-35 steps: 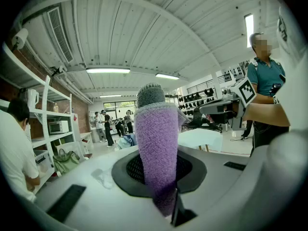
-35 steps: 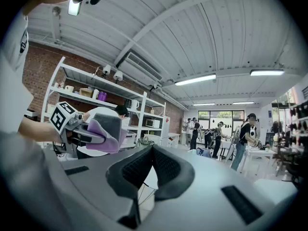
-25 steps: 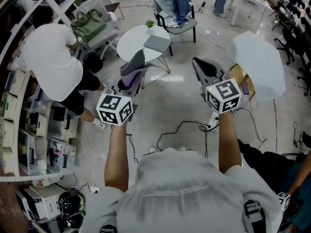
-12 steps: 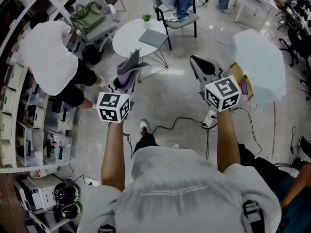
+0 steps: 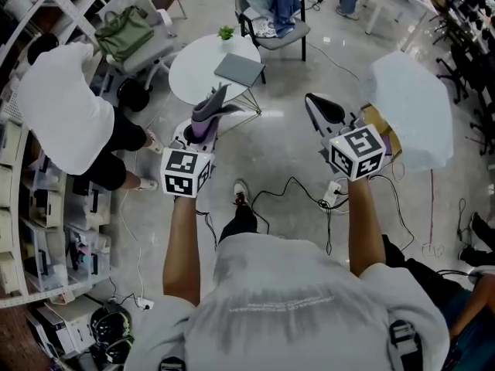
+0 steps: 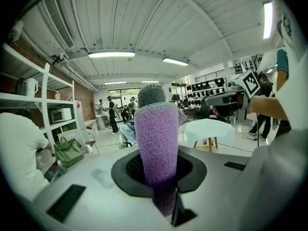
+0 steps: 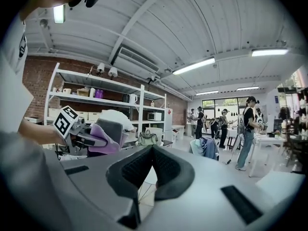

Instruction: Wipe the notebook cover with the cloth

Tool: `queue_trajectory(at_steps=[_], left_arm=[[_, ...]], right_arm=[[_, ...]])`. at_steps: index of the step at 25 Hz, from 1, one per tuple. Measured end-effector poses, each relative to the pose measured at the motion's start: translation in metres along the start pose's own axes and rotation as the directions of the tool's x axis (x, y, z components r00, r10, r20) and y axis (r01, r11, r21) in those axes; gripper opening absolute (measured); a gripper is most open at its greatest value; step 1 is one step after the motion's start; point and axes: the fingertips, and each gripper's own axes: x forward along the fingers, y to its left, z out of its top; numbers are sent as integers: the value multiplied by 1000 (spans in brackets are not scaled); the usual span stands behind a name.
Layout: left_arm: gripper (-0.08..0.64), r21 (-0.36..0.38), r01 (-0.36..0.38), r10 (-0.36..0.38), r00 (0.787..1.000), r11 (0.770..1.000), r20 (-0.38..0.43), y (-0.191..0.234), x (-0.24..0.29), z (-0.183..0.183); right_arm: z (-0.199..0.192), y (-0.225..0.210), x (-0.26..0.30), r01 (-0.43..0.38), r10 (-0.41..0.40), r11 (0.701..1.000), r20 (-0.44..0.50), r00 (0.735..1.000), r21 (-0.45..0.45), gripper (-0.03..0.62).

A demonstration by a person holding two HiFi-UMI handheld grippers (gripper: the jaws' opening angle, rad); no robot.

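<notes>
Your left hand-held gripper clamps the fuzzy purple-and-grey cloth. Your right hand-held gripper is closed and empty. The flat grey notebook lies by the round white tabletop's right edge.

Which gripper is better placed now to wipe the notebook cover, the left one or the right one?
Left. The left gripper has its jaws shut on the purple cloth, and it is nearer the table bearing the notebook. The right gripper has its jaws together, holding nothing.
</notes>
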Motion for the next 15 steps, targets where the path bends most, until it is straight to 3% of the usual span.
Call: queue_trajectory(at_steps=[15], left_arm=[[51, -32, 81, -81, 997, 996, 1, 172, 101, 8]], right_arm=[[41, -28, 182, 19, -17, 999, -34, 999, 40, 0]])
